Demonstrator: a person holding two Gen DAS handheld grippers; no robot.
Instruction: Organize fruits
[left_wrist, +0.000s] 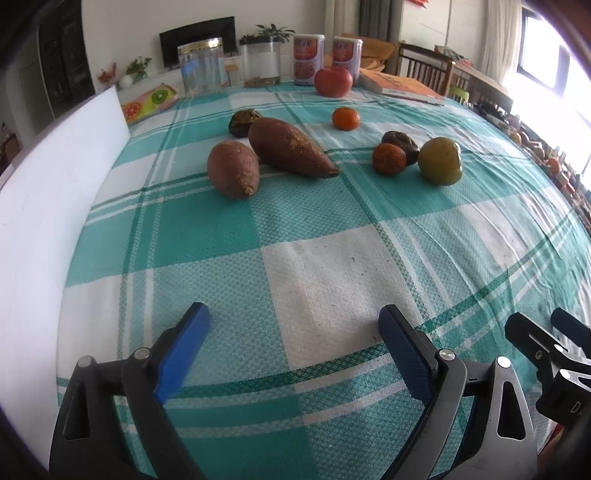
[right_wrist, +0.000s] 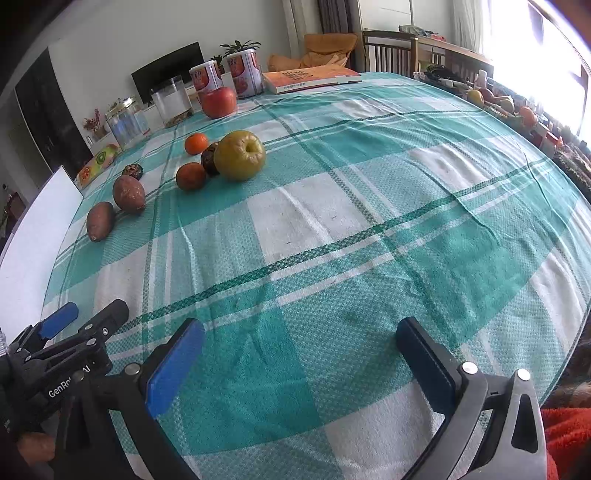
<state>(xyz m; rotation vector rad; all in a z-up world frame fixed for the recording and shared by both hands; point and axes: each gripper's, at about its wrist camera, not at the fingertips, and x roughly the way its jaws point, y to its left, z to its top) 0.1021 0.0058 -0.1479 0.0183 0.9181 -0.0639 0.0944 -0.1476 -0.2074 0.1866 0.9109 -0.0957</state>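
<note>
Two sweet potatoes, a small one (left_wrist: 233, 169) and a long one (left_wrist: 290, 147), lie on the green checked tablecloth (left_wrist: 332, 266). To their right sit a yellow-green apple (left_wrist: 440, 160), two oranges (left_wrist: 388, 158) (left_wrist: 345, 118) and dark brown fruits (left_wrist: 400, 142) (left_wrist: 243, 120). A red apple (left_wrist: 333, 82) stands at the back. My left gripper (left_wrist: 295, 332) hovers open over bare cloth, well short of the fruit. In the right wrist view the right gripper (right_wrist: 301, 343) is open and empty too, with the yellow-green apple (right_wrist: 240, 155) far ahead.
A white board (left_wrist: 44, 206) stands along the table's left edge. At the back stand clear jars (left_wrist: 201, 66), two cans (left_wrist: 308, 59), an orange book (left_wrist: 400, 86) and a fruit-print box (left_wrist: 147, 102). Chairs (right_wrist: 388, 50) and clutter (right_wrist: 509, 107) lie beyond the right side.
</note>
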